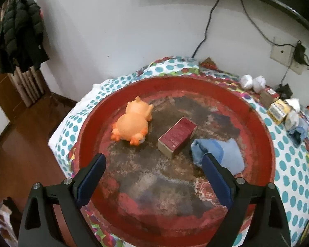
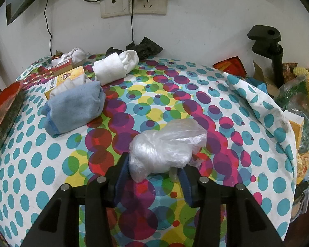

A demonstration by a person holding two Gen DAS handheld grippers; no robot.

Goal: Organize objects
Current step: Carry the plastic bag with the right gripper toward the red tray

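Right gripper was seen pinching crumpled clear plastic bag between blue pads, bag bulging forward over dotted tablecloth. Red tray lay well to left, under left gripper, fingers spread wide, nothing held.

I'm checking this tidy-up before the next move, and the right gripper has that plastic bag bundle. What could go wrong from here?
1. The right gripper pinches only the near end of the crumpled clear plastic bag; the slick, loose film could slip out when lifted.
2. The red tray already holds an orange toy, a maroon box and a blue sock, so a careless drop could land on or knock them.
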